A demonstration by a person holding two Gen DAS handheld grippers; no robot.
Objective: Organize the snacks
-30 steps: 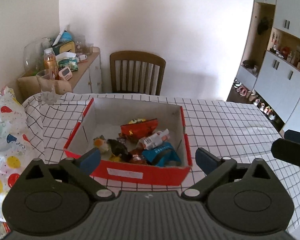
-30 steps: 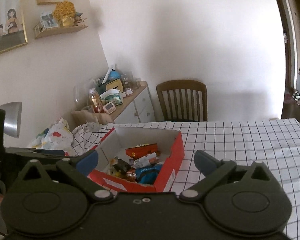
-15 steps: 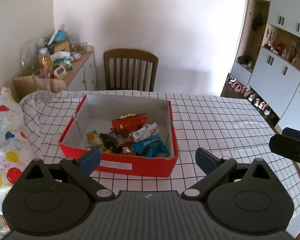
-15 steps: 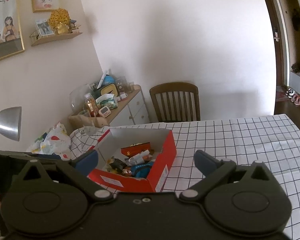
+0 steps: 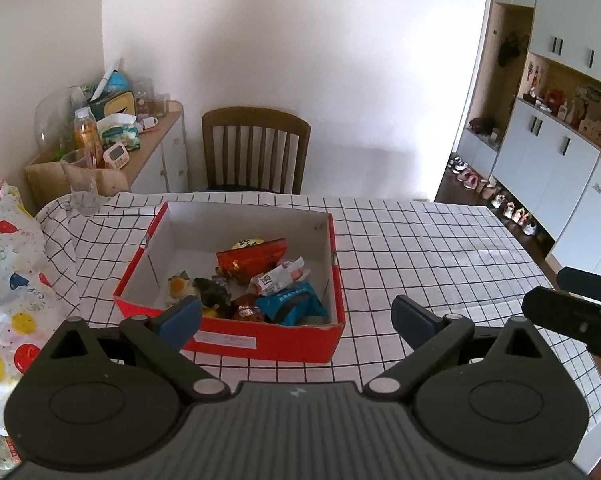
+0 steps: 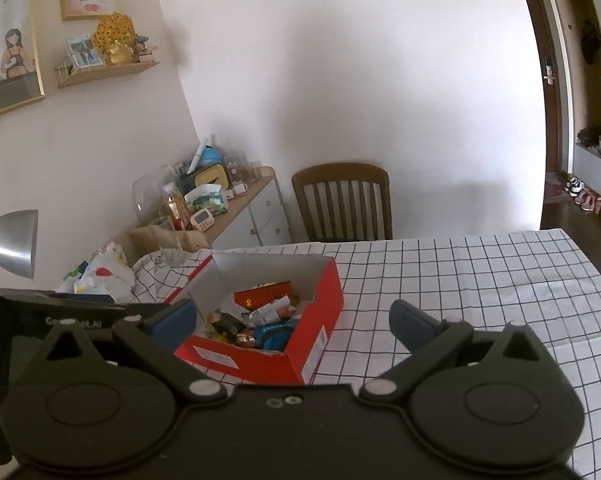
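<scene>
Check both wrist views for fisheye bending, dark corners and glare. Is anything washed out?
Left wrist view: the cabinet wall bows hard at the right edge, the top corners are vignetted, and the snacks in the red box stay legible. Right wrist view: the door frame curves, daylight brightens the checked tablecloth, the corners are dark, and nothing is clipped.

Black left gripper, blue-padded fingers, silver screws.

My way across the checked tablecloth right of the red box lies bare. The box's top is open. Left, a balloon-print bag and glass crowd the edge.
</scene>
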